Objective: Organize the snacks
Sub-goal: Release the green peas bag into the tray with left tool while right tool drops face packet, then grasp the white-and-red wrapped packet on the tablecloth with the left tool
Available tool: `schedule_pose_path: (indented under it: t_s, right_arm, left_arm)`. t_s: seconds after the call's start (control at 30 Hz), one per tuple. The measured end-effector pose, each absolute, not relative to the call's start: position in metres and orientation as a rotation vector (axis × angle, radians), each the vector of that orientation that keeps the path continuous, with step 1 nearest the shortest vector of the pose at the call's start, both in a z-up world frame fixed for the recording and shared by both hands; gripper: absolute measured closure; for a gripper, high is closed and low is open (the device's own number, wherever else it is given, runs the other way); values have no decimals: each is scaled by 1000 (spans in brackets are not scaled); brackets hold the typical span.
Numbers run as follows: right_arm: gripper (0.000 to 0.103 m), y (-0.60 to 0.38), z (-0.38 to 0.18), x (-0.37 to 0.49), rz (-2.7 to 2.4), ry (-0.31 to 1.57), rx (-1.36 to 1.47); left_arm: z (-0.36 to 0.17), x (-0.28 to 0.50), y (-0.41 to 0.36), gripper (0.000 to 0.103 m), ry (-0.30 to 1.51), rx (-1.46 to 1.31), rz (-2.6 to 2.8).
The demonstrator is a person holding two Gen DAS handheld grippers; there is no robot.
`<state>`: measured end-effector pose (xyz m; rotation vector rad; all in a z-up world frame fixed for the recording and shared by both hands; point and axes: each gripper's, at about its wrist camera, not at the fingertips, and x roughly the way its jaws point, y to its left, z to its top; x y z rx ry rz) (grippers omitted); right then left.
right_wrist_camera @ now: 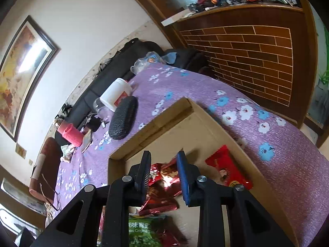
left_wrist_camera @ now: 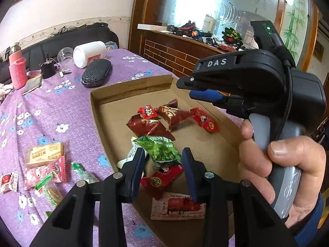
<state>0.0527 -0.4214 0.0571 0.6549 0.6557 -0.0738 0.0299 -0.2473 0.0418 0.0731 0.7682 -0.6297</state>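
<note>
We see the green snack packet (left_wrist_camera: 164,151) lying in the cardboard tray (left_wrist_camera: 115,94), between and just beyond the spread fingers of the left gripper (left_wrist_camera: 163,168), which hold nothing. The right gripper (right_wrist_camera: 163,178) also stands open and empty above the tray, over the dark red foil packets (right_wrist_camera: 162,187); from the left wrist view it (left_wrist_camera: 207,89) hangs over the tray's far side, held by the right hand (left_wrist_camera: 283,168). The tray holds red, foil and green packets. More snacks, among them a tan biscuit packet (left_wrist_camera: 45,154), lie on the purple floral tablecloth (left_wrist_camera: 61,107) left of the tray.
</note>
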Motion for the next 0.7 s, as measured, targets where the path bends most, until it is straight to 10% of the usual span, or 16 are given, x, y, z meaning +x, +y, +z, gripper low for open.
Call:
schedule_pose_path:
  t_s: [0.7]
  right_arm:
    - [73,-350,67,54,155,650,448]
  left_arm:
    - [64,69,-82,58,888,17,-297]
